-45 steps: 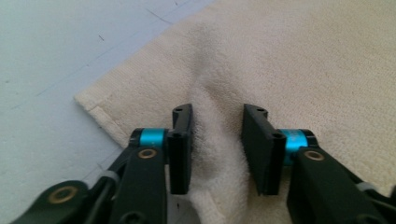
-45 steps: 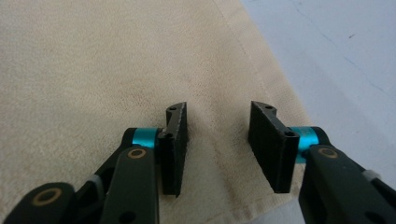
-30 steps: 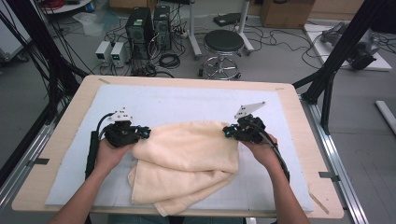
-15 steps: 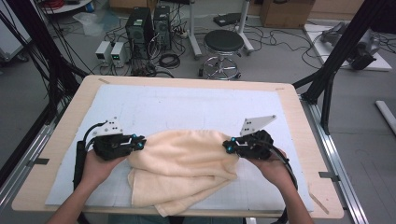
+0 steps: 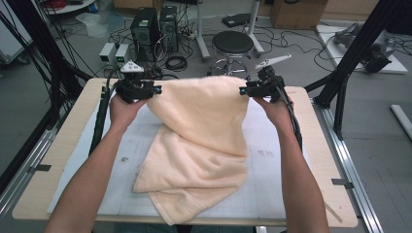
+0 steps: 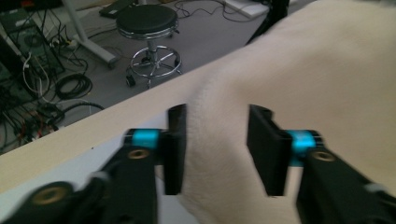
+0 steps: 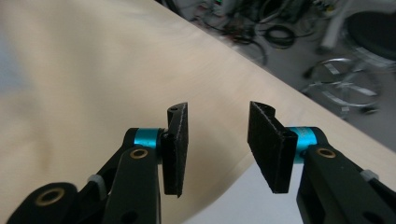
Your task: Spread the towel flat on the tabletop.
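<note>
A: High view first. Where's the towel?
B: Cream towel (image 5: pixel 204 141) sits mid-frame on the white mat (image 5: pixel 265 179) over the wooden table (image 5: pixel 63 160). Its far edge is raised toward the top of the frame and the near part lies rumpled at lower centre.
A: Hands?
B: Both forearms come up from the bottom, stretched forward. Left hand (image 5: pixel 125 106) holds the left gripper (image 5: pixel 145 91) at the towel's upper-left corner. Right hand (image 5: pixel 272 104) holds the right gripper (image 5: pixel 250 91) at its upper-right corner. Both tips point inward and meet the cloth edge. Can't judge the jaw gap from here.
A: Left gripper view?
B: Left gripper (image 6: pixel 215 116) has its jaws spread wide, not clamped. A bulge of towel (image 6: pixel 327 70) sits between them, against the left jaw. The towel covers the right side of the frame, with the table edge (image 6: pixel 70 144) at left and a stool (image 6: pixel 147 21) at the upper left.
A: Right gripper view?
B: Right gripper (image 7: pixel 217 112) also has its jaws wide apart, gripping nothing. The towel (image 7: pixel 93 84) spreads past them across the left and centre. There's mat (image 7: pixel 233 200) at bottom centre and the stool (image 7: pixel 369 28) at the upper right.
</note>
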`<move>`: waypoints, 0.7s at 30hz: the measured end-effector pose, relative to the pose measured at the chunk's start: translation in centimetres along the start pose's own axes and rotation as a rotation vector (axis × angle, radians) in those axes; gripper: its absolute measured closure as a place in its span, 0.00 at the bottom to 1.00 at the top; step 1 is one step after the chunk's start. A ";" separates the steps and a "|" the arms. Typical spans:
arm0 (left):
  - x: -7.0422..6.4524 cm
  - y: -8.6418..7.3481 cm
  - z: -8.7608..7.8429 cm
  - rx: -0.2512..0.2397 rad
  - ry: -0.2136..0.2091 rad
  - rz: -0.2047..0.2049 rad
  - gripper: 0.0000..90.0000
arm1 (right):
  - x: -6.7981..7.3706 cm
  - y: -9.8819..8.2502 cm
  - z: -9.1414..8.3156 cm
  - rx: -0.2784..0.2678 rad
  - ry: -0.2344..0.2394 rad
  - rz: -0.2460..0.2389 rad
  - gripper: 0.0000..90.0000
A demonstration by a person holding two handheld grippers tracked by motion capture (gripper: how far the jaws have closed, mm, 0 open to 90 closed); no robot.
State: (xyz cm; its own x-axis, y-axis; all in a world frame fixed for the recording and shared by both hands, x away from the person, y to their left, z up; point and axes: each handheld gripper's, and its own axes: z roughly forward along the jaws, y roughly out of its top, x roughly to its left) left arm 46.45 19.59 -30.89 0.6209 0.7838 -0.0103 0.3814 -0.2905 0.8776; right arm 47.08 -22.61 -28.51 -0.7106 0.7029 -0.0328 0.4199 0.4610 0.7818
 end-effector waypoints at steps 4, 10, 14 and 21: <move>-0.2 -3.2 0.0 0.046 -0.052 0.006 0.63 | 2.9 -1.8 1.0 0.014 0.060 -0.088 0.64; -2.3 -8.5 -1.9 0.063 -0.140 0.015 0.61 | 5.9 -5.8 0.7 0.053 0.110 -0.123 0.63; -4.4 -11.8 -3.7 0.082 -0.201 0.065 0.59 | 7.7 -8.5 -0.8 0.028 0.171 -0.147 0.59; -7.4 -16.0 -5.9 0.123 -0.332 0.106 0.52 | 10.7 -12.9 -2.3 0.049 0.253 -0.179 0.54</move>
State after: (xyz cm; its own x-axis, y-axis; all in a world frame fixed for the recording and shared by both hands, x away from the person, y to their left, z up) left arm 31.75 21.65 -42.04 0.8419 0.5312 -0.0949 0.3699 -0.4400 0.8183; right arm 32.73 -22.27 -37.56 -0.8911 0.4538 -0.0064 0.2977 0.5952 0.7464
